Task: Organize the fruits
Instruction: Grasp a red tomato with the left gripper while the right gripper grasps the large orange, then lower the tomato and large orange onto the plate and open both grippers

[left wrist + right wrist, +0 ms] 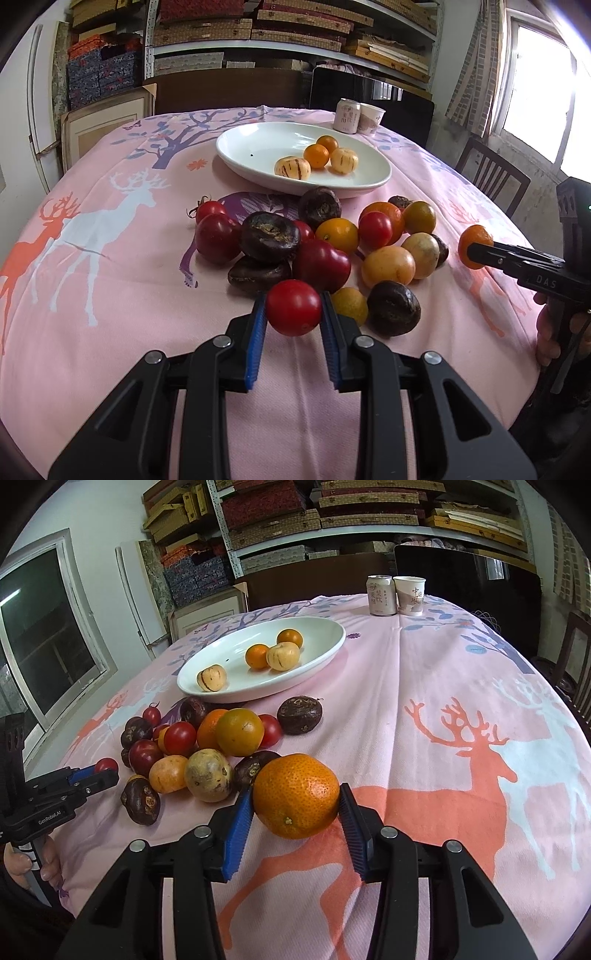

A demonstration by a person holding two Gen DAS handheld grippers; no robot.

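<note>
left wrist view first, biggest stuff down to smallest: the desk (110, 295) is covered in a pink deer-print cloth, with a white plate (258, 147) toward the far side that already has four fruits in it, two small oranges and two pale striped ones. between the plate and the camera there's a loose pile of fruit (321, 240) sitting on the cloth: tomatoes, dark wrinkly ones, yellowish ones, a few oranges.

left tool (294, 317) is clamped tight on a red tomato (293, 307) at the near edge of the pile, blue pads pressing both sides. right tool (296, 805) has its pads snug on an orange (296, 796), just beside the pile on the right; looks gripped to me, and it seems to be just off the cloth, though i can't say for sure.

so i'd say we're at the pick step, both fruits grabbed, neither delivered yet. next move probably needs both carried over the pile to the plate without knocking the heap, then set down in the open part of the plate so nothing rolls out.
</note>
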